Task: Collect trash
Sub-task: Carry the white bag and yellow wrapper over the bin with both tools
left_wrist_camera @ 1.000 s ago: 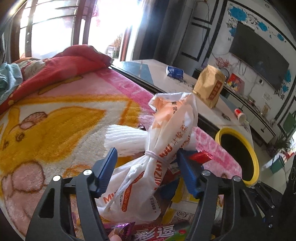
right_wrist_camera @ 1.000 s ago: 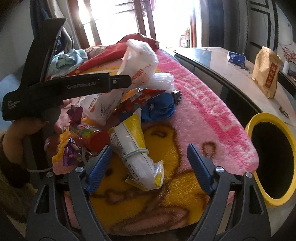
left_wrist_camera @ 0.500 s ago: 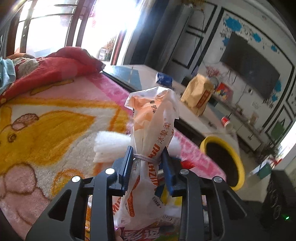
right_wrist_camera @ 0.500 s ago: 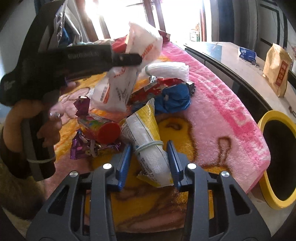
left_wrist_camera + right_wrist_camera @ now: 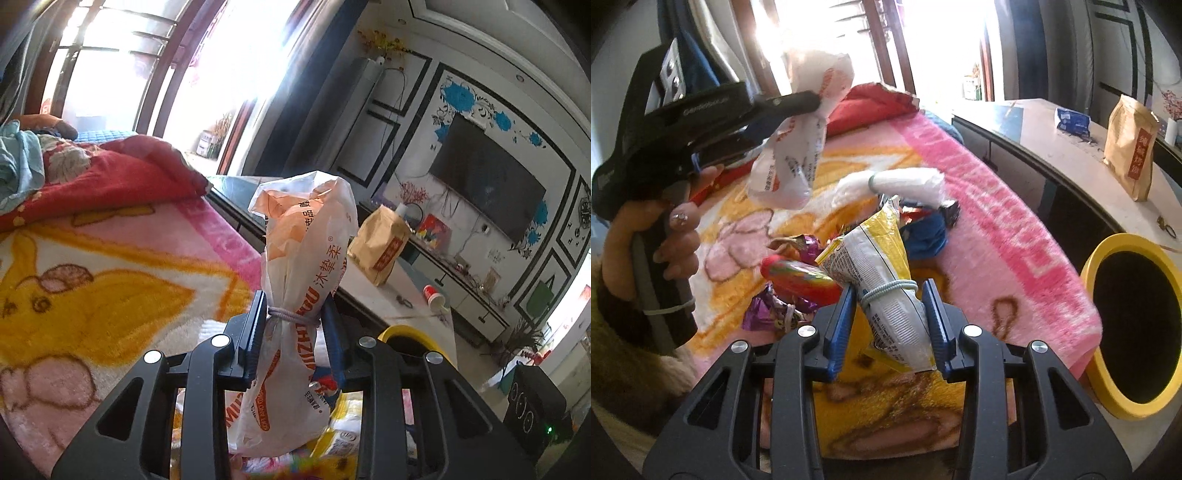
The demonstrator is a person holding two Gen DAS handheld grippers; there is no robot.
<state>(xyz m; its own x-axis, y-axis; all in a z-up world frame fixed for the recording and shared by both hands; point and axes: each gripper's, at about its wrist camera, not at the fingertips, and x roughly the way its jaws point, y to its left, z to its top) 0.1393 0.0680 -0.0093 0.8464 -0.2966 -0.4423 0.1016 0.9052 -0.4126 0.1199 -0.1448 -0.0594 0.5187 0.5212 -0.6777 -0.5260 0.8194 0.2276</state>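
Note:
My left gripper (image 5: pixel 293 334) is shut on a white and orange plastic bag (image 5: pixel 306 266) tied with a band, held up above the blanket; it also shows in the right wrist view (image 5: pixel 798 147). My right gripper (image 5: pixel 888 317) is shut on a yellow and white snack packet (image 5: pixel 882 273) bound with a band, lifted off the blanket. The yellow-rimmed trash bin (image 5: pixel 1134 332) stands at the right beside the bed; its rim shows in the left wrist view (image 5: pixel 406 332).
More trash lies on the pink and yellow blanket (image 5: pixel 990 229): a red tube (image 5: pixel 798 280), purple wrappers (image 5: pixel 772 310), a blue wrapper (image 5: pixel 923 232), a white foam roll (image 5: pixel 905 182). A table with a brown paper bag (image 5: pixel 1132 147) stands behind the bin.
Both grippers closed from open, the left on the white bag and the right on the yellow packet. Both then lifted their loads off the blanket.

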